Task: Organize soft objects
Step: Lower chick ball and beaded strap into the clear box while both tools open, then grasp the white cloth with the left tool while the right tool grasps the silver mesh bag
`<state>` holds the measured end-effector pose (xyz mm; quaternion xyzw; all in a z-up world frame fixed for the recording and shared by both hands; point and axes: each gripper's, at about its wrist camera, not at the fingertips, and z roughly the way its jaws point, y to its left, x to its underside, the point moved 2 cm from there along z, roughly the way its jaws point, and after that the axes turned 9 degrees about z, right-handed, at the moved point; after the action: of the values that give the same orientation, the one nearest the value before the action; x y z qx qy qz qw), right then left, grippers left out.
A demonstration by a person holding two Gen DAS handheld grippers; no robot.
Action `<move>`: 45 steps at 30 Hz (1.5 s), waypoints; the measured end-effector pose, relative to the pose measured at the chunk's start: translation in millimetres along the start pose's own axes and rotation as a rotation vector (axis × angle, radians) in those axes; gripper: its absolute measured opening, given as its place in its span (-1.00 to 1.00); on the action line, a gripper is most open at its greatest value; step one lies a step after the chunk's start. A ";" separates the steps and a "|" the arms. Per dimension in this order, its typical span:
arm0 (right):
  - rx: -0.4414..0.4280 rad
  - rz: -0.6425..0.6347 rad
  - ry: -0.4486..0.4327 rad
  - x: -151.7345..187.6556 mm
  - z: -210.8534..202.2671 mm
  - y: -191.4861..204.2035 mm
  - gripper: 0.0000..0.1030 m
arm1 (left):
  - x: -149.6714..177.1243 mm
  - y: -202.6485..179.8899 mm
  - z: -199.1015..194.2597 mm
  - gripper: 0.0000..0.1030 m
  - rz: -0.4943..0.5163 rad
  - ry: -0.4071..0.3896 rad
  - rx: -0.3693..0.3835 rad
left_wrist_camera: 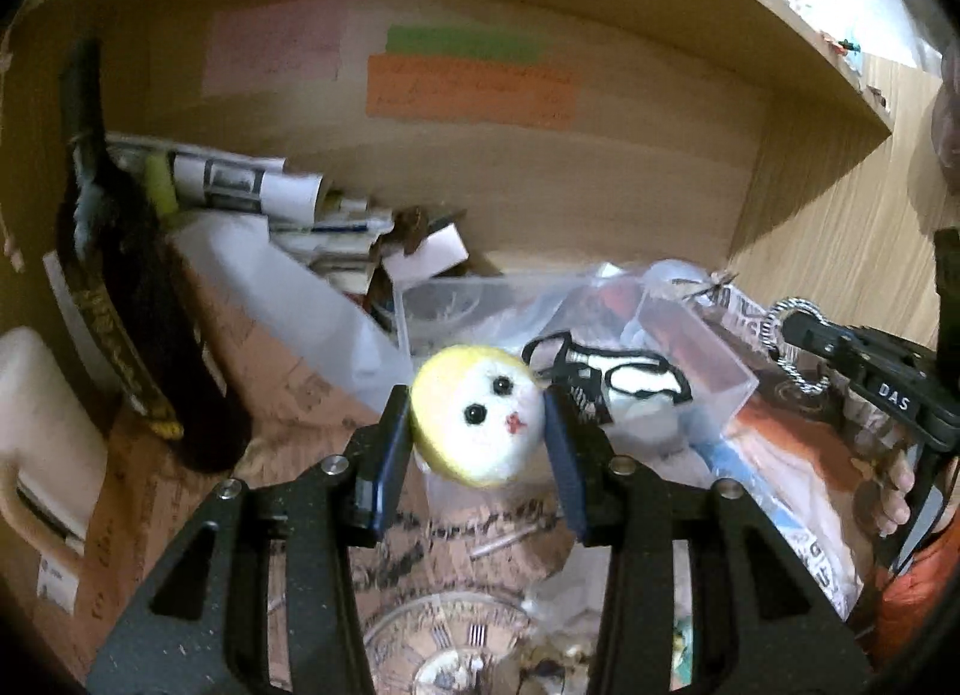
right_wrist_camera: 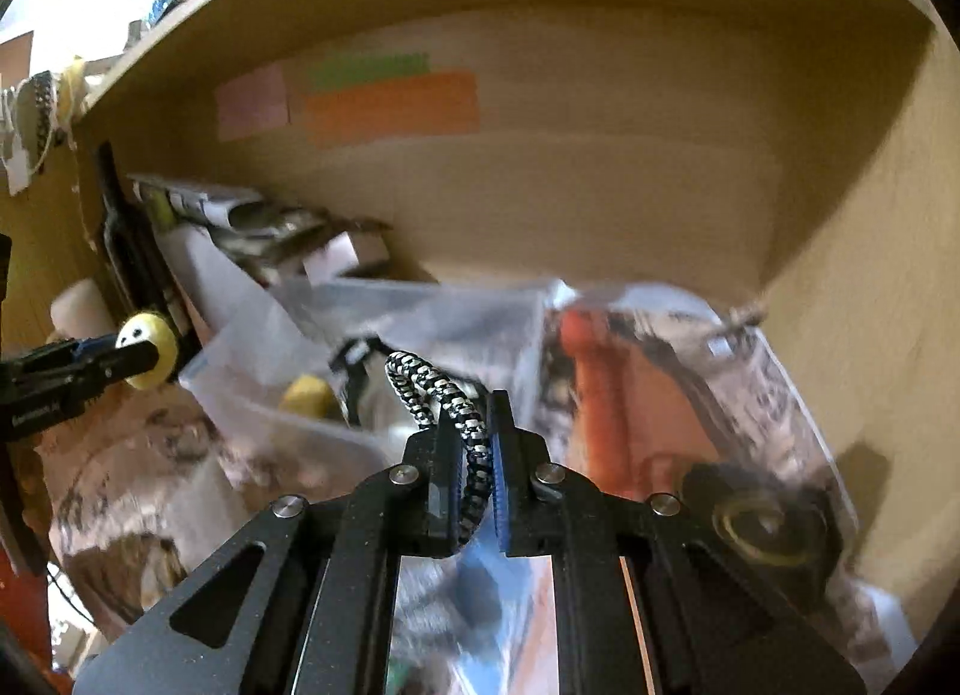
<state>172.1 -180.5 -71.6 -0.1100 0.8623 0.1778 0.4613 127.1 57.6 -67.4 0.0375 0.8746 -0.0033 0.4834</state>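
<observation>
My left gripper is shut on a round plush ball, yellow and white with black eyes and a red mouth. It holds the ball above the cluttered shelf floor. The ball also shows in the right wrist view at the far left. My right gripper is shut on a black-and-white braided cord loop. In the left wrist view the right gripper sits at the right with the cord loop in it.
A clear plastic box and plastic bags lie under the grippers. A cardboard box, a dark bottle and rolled papers stand at the left. The wooden shelf back carries coloured notes.
</observation>
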 end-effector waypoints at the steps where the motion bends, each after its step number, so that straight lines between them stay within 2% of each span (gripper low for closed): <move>1: -0.017 -0.002 -0.005 -6.0 4.8 3.5 -0.86 | -2.4 -0.1 2.7 -0.17 0.003 0.001 0.001; 4: -0.053 -0.009 -0.005 -14.6 15.2 11.9 -0.86 | -8.0 -0.2 16.2 -0.17 0.008 0.018 0.012; 10: -0.118 -0.030 0.067 -21.8 50.1 30.1 -0.86 | -10.2 -4.5 49.7 -0.17 0.027 0.089 0.033; 16: -0.114 -0.041 0.187 -8.8 90.6 37.6 -0.86 | -4.5 -11.5 78.2 -0.17 0.069 0.148 0.026; 21: -0.087 -0.044 0.243 -0.8 105.4 33.3 -0.85 | -1.3 -11.9 89.1 -0.16 0.067 0.178 0.036; 23: -0.087 -0.049 0.270 1.7 109.6 31.6 -0.75 | -0.2 -13.2 89.9 -0.16 0.071 0.185 0.043; 25: -0.080 -0.063 0.283 4.7 111.1 31.1 -0.35 | -0.2 -15.0 88.0 -0.12 0.076 0.187 0.045; 27: -0.068 -0.079 0.279 6.8 109.2 30.8 -0.10 | 0.1 -16.6 86.0 -0.09 0.080 0.185 0.048; 33: -0.060 -0.116 0.232 2.3 91.4 32.7 0.03 | -4.5 -15.6 69.5 0.20 0.063 0.144 0.049; 35: -0.062 -0.113 0.204 -1.4 81.8 32.8 0.19 | -7.1 -16.1 57.7 0.34 0.064 0.116 0.041; 37: -0.063 -0.105 0.157 -5.9 66.9 32.0 0.45 | -8.9 -16.5 45.6 0.50 0.063 0.089 0.037; 41: -0.055 -0.102 0.070 -12.1 37.7 32.9 0.66 | -9.8 -18.9 19.8 0.85 0.060 0.034 0.036; 45: -0.047 -0.097 0.011 -10.5 11.7 31.8 0.94 | -4.6 -23.7 0.6 0.95 0.057 0.012 0.046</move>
<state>175.5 -146.4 -62.3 -0.1633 0.8540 0.1747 0.4621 128.4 33.7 -64.6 0.0733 0.8757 -0.0094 0.4771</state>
